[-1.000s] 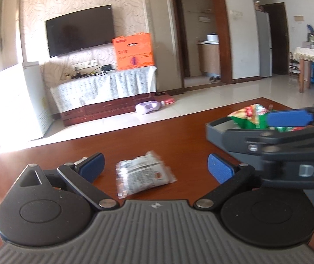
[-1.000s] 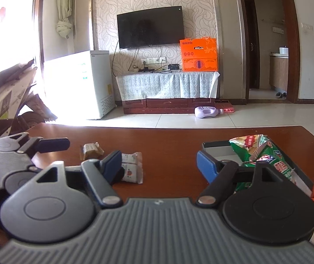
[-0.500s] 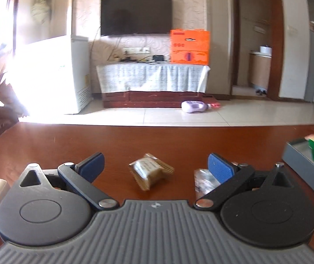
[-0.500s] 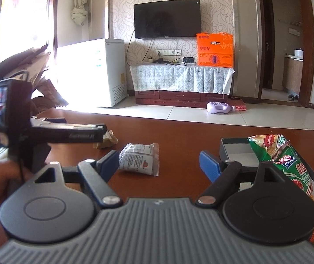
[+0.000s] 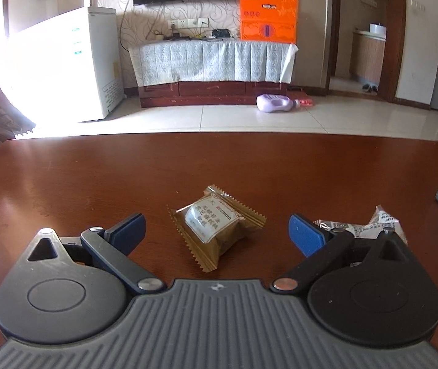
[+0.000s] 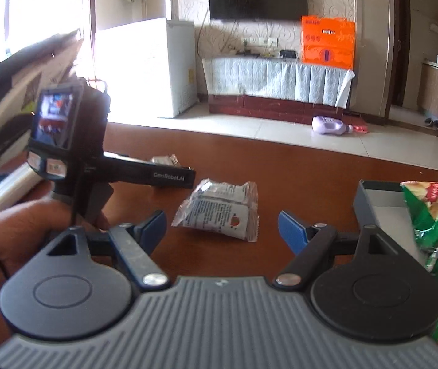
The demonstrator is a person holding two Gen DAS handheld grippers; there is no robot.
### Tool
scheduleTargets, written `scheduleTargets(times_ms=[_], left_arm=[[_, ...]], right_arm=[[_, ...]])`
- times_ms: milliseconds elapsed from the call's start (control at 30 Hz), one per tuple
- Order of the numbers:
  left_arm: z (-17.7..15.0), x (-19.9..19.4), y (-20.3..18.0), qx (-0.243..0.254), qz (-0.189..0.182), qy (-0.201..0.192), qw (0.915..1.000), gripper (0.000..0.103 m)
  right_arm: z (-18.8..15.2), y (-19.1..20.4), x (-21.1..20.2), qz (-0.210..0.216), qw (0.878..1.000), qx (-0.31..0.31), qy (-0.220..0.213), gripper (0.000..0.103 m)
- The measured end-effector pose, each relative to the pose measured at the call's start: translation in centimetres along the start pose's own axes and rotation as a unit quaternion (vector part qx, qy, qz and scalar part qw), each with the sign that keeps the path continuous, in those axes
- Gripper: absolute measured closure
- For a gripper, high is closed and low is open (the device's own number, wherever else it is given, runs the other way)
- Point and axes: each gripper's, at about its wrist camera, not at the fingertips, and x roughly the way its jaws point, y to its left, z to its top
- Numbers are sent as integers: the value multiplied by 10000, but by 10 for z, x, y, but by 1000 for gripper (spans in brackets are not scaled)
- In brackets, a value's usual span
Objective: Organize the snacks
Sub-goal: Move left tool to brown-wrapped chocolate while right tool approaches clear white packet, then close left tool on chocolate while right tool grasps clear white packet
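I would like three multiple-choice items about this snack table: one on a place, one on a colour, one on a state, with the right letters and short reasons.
1. Where does the brown packet lie?
A. in the grey box
B. on the table, ahead of the left tongs' open gap
C. on the floor

2. What colour is the chip bag at the grey box?
A. green
B. purple
C. black

3. How are the right tongs?
A. shut on the clear packet
B. shut on nothing
C. open, holding nothing

Answers:
1 B: it rests on the wooden table in front of the left tongs.
2 A: its wrapper is mostly green with red marks.
3 C: the fingers stand apart, and the clear packet lies free on the table beyond them.
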Motion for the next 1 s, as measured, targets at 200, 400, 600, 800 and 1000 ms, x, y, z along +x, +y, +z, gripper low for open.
scheduleTargets(times_ms=[200, 400, 600, 800, 1000], left_arm=[[6, 21, 2, 44, -250, 258, 9993, 32], [8, 26, -3, 197, -259, 227, 9992, 41], [8, 29, 2, 72, -251, 229, 9994, 65], [7, 29, 14, -35, -296, 249, 9992, 66], [6, 31, 16, -50, -306, 254, 9992, 66]], right_arm=[[-9, 4, 22, -117, 9993, -1, 363, 22], [-7, 4, 31, -186, 9987, 214, 414, 22], [-2, 13, 48, -324, 9980, 149, 527, 21], [6, 20, 75, -426, 9963, 273, 692, 21], [14, 27, 102, -833, 9930, 35, 832, 17]])
